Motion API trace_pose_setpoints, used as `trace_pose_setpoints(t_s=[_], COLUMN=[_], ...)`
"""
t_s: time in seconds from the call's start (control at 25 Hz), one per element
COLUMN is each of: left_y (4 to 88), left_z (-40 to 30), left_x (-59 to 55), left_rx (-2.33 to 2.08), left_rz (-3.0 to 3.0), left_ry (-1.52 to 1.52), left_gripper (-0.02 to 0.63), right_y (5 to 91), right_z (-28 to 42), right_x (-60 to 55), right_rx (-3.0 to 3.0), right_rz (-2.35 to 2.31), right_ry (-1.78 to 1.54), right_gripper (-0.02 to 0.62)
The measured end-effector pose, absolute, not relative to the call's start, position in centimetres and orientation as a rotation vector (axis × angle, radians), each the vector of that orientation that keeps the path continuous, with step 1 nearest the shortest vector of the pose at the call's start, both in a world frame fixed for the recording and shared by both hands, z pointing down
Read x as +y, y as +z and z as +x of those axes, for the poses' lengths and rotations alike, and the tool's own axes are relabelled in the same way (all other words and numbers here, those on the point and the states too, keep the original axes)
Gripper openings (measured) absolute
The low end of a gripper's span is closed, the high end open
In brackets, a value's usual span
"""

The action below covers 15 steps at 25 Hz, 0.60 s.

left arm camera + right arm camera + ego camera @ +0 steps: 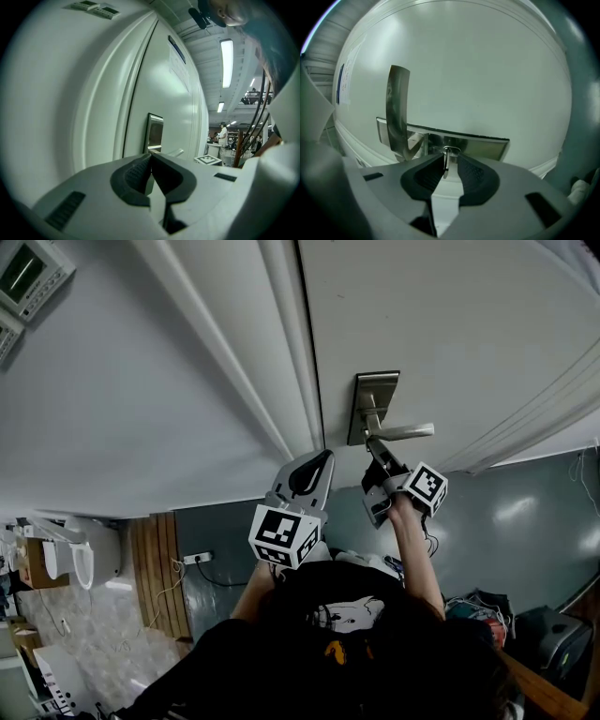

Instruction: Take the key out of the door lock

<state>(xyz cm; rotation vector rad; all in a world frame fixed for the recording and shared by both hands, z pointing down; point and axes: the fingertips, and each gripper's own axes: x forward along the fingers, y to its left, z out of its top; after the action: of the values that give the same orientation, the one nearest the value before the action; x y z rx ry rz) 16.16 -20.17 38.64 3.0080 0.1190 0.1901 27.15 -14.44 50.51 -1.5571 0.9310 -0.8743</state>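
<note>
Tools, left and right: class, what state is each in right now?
Left tool: closed, empty.
Right tool: open, with the key between its jaws, not clamped.

There is one door, and it carries one metal lock plate, one lever handle and one key. In front of it are two grippers, the left gripper and the right gripper, each with two fingers and one marker cube, so two cubes in all. At ten o'clock in the head view are two wall control panels and at eight o'clock one wall socket, while the left gripper view shows two ceiling light strips for sure at one o'clock.
</note>
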Motion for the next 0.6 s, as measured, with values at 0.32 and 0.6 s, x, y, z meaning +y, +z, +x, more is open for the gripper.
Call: trace_pose_setpoints(t_s=[0.32, 0.6], left_y=[38.93, 38.97], left_z=[15.75, 15.55], left_x=[-20.66, -19.97], left_rx=[0.085, 0.078], left_rz=[3.006, 3.006], left_ry=[0.203, 0.209], left_gripper=[0.009, 0.009], right_y=[50.21, 50.25], right_z=[27.37, 27.19], right_x=[-14.95, -14.7], right_rx=[0.945, 0.903], right_rz=[-1.475, -1.467], right_ry=[-0.842, -0.829], right_gripper=[0.029, 0.021])
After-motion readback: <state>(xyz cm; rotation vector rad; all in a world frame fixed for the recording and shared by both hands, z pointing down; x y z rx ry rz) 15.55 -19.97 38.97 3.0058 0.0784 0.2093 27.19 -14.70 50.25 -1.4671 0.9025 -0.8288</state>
